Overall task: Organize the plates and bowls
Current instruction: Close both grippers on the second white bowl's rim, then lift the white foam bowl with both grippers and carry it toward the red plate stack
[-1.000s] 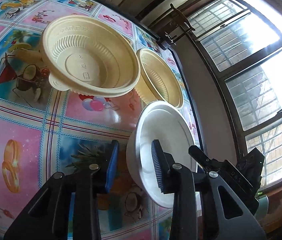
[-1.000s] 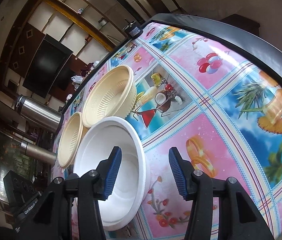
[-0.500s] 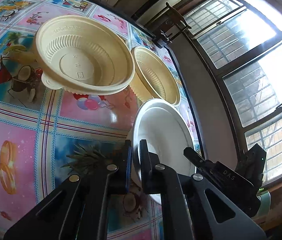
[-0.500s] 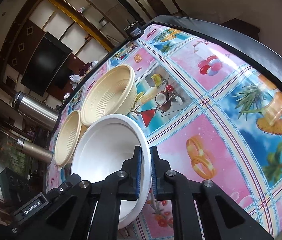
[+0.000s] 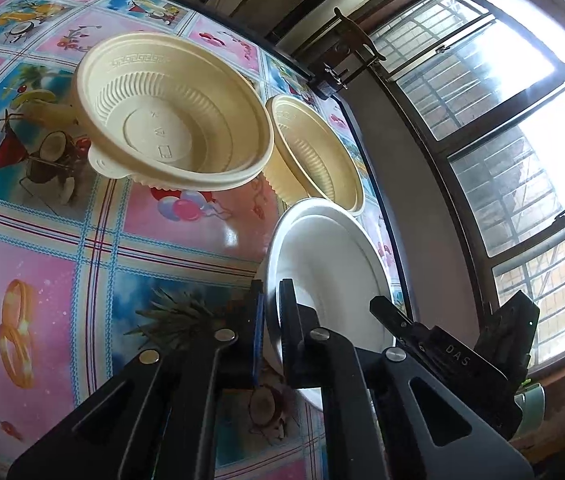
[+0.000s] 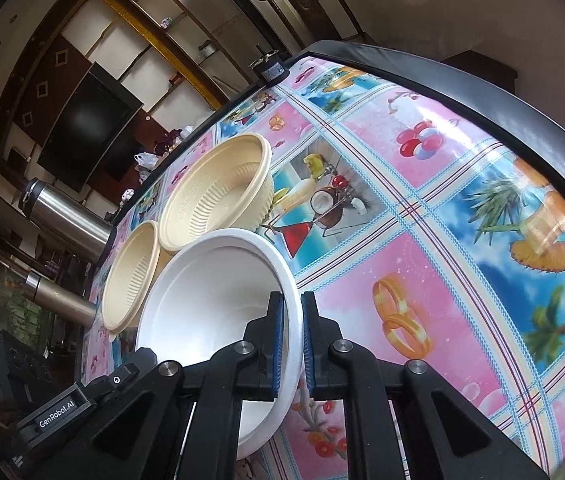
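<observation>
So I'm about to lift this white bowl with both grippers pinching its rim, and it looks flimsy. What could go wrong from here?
1. The left gripper and right gripper each pinch only the thin rim of the white bowl; pulled apart or twisted, it may flex or slip out.
2. The small beige bowl and large beige bowl sit close behind it; a swing could knock them.

Three dishes sit together on the table [image 6: 422, 208]: the foam bowl [image 6: 202, 300] nearest the grippers, the large ribbed bowl [image 6: 218, 196] behind it, and the smaller ribbed bowl [image 6: 130, 276] just beside both, toward the table edge on the window [image 5: 522, 128] side. The left gripper [image 5: 271, 340] and the right gripper [image 6: 291, 344] clamp opposite sides of the foam bowl's rim, one finger inside, one outside. Two metal flasks [image 6: 66, 216] stand beyond the bowls, past the table edge.
</observation>
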